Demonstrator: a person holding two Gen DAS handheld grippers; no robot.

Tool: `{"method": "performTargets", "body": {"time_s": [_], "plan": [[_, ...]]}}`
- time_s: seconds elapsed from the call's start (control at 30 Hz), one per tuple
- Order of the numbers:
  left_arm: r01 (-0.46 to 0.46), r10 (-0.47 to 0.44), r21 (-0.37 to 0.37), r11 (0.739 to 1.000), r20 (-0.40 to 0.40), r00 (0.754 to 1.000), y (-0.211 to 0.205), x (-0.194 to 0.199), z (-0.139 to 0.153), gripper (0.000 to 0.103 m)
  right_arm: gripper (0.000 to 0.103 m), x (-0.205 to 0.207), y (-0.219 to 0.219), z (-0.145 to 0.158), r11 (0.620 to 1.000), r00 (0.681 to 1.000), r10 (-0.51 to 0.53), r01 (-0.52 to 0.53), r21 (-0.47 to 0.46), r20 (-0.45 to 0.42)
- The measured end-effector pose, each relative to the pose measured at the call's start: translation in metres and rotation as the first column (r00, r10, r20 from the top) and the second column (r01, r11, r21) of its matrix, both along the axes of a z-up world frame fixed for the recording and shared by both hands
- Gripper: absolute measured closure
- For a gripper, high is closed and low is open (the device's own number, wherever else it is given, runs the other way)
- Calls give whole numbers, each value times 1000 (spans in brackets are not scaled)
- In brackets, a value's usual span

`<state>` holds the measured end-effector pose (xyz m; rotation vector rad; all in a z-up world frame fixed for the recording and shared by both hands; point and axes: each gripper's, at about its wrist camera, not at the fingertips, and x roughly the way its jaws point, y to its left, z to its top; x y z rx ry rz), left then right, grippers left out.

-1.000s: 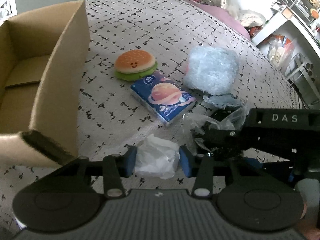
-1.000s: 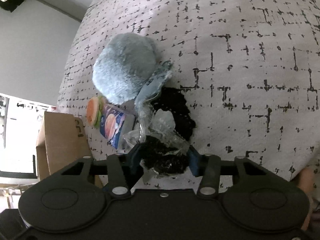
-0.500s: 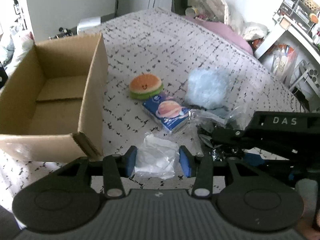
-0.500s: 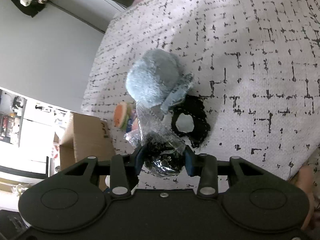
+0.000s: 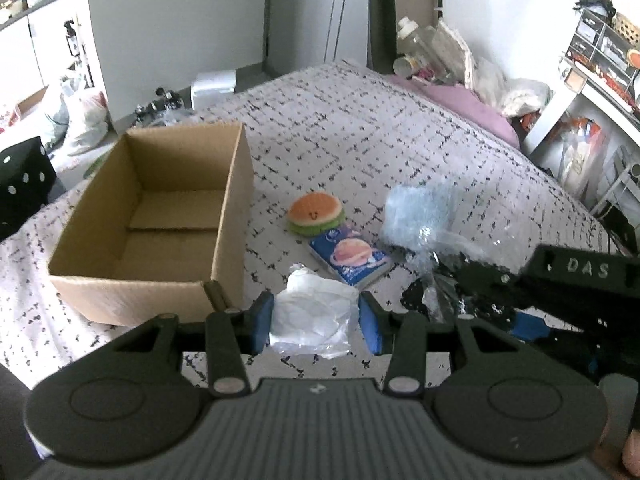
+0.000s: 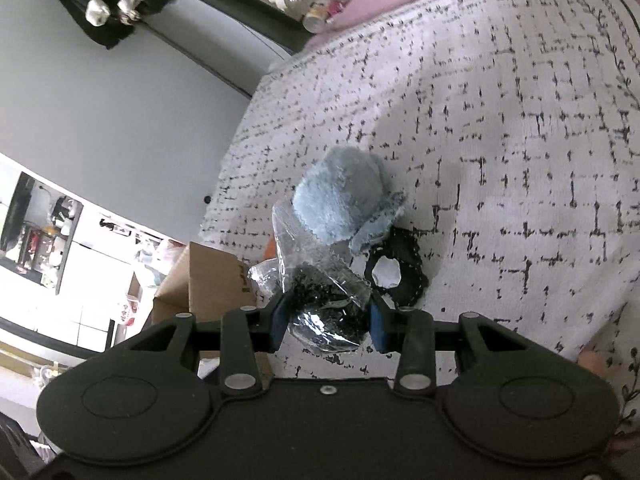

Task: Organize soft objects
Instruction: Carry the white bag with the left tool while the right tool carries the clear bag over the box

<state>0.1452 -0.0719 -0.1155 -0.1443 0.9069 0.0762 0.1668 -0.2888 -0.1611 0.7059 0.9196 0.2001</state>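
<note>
My left gripper (image 5: 316, 316) is shut on a crumpled white plastic bag (image 5: 314, 316), lifted above the patterned bedspread (image 5: 360, 136). My right gripper (image 6: 328, 322) is shut on a clear plastic bag with black lace inside (image 6: 328, 312); it shows again at the right of the left wrist view as the right gripper (image 5: 460, 280). On the bed lie a burger plush (image 5: 316, 214), a blue tissue pack with a planet print (image 5: 350, 260), a fluffy light-blue plush (image 6: 340, 196) and a black lace ring (image 6: 396, 276). An open cardboard box (image 5: 160, 220) stands empty at the left.
A pink pillow (image 5: 452, 96) and bottles lie at the bed's far end. Shelves and clutter (image 5: 592, 92) line the right side. Bags and a black cube (image 5: 24, 184) stand on the floor to the left of the bed.
Both grippers have risen from the bed with their bags. The right jaws closed a little on the lace bag. More of the box and the room shows now.
</note>
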Motion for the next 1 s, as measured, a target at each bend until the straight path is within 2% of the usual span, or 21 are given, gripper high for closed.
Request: {"method": "performTargets", "body": {"time_s": [0.23, 0.67, 1.0], "plan": [[-22, 20, 39, 999, 52, 998, -4, -8, 18, 58, 63, -15, -2, 12, 995, 994, 69, -62, -75, 86], [-64, 61, 31, 997, 83, 995, 18, -16, 39, 58, 64, -18, 15, 30, 986, 971, 140, -118, -119, 194], [-101, 100, 4, 995, 99, 990, 53, -19, 45, 58, 64, -8, 38, 41, 979, 946, 186, -156, -130, 265]]}}
